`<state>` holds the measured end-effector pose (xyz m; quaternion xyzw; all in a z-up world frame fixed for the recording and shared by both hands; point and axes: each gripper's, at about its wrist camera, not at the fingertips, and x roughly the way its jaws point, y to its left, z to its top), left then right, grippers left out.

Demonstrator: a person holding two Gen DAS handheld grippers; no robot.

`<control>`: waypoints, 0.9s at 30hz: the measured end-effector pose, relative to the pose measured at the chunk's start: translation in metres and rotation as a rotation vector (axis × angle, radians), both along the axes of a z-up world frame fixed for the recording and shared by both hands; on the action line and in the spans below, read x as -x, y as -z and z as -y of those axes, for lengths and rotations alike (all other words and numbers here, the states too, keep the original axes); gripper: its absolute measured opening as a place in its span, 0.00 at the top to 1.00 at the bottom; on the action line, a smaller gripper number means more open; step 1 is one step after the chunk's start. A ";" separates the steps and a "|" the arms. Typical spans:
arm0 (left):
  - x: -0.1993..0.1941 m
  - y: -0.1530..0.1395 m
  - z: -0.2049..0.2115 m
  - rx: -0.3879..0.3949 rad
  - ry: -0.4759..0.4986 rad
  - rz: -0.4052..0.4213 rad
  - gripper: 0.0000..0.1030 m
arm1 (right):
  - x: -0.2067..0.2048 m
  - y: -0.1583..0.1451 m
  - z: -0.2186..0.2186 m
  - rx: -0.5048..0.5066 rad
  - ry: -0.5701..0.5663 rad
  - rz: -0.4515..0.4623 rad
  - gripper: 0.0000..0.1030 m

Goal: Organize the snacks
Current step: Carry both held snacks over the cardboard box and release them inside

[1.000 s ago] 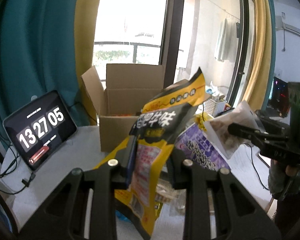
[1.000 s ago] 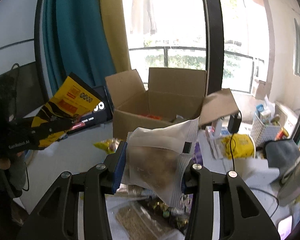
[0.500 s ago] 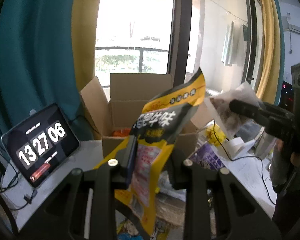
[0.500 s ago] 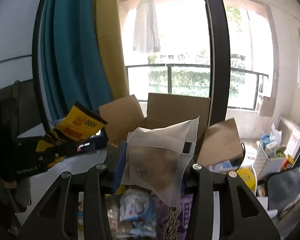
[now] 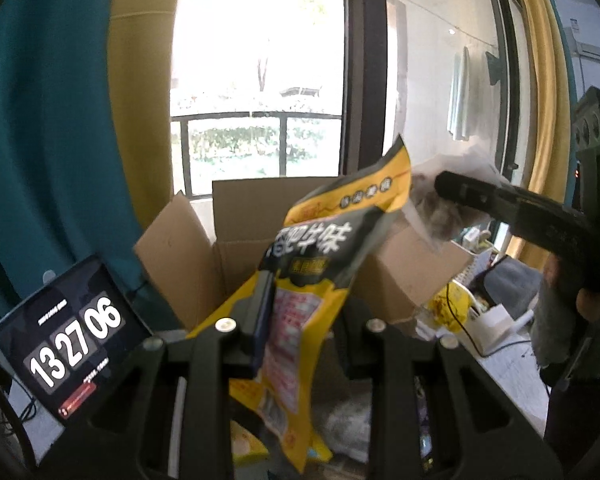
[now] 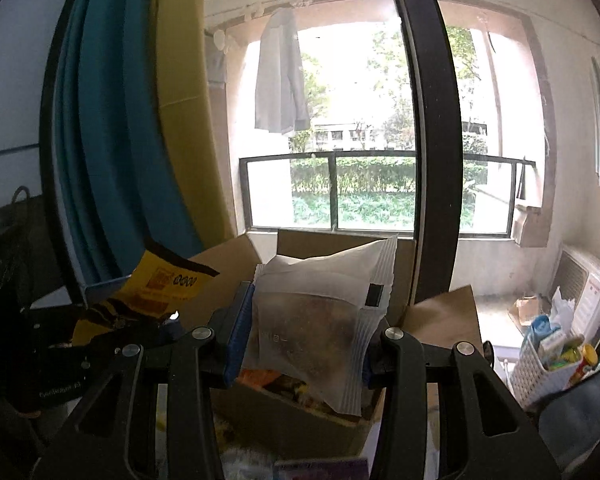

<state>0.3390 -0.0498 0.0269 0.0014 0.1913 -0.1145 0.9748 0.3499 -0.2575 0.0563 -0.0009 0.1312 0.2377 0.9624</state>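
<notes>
Left wrist view: the left gripper [image 5: 300, 320], matte black with a blue-edged left pad, is clamped narrowly on a glossy yellow-and-black snack bag [image 5: 312, 276]. The bag is a crinkled foil pouch with a serrated top seal, standing tilted to the right at the centre of the frame, its lower end hanging below the fingers. Behind it, at mid-frame, is an open cardboard box [image 5: 236, 232] of plain brown corrugated board, flaps splayed outward. At lower left a dark tablet [image 5: 68, 336] leans back, showing clock digits. The right gripper [image 5: 456, 190] reaches in level from the right edge, held by a hand [image 5: 580, 292] in a grey sleeve.

Right wrist view: the right gripper [image 6: 304, 340] is closed at moderate width on a frosted pouch [image 6: 320, 320]. The pouch is a soft, translucent, pillow-shaped packet with ribbed side seals and brown contents, upright at lower centre, in front of and above the cardboard box [image 6: 300, 412]. The snack bag [image 6: 148, 296] appears at left, beside the box. A white slotted basket [image 6: 540, 372] sits at lower right.
</notes>
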 end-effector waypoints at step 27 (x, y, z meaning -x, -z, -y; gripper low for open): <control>-0.128 0.041 -0.003 0.057 -0.044 -0.062 0.45 | -0.107 0.061 0.026 -0.122 0.128 -0.201 0.27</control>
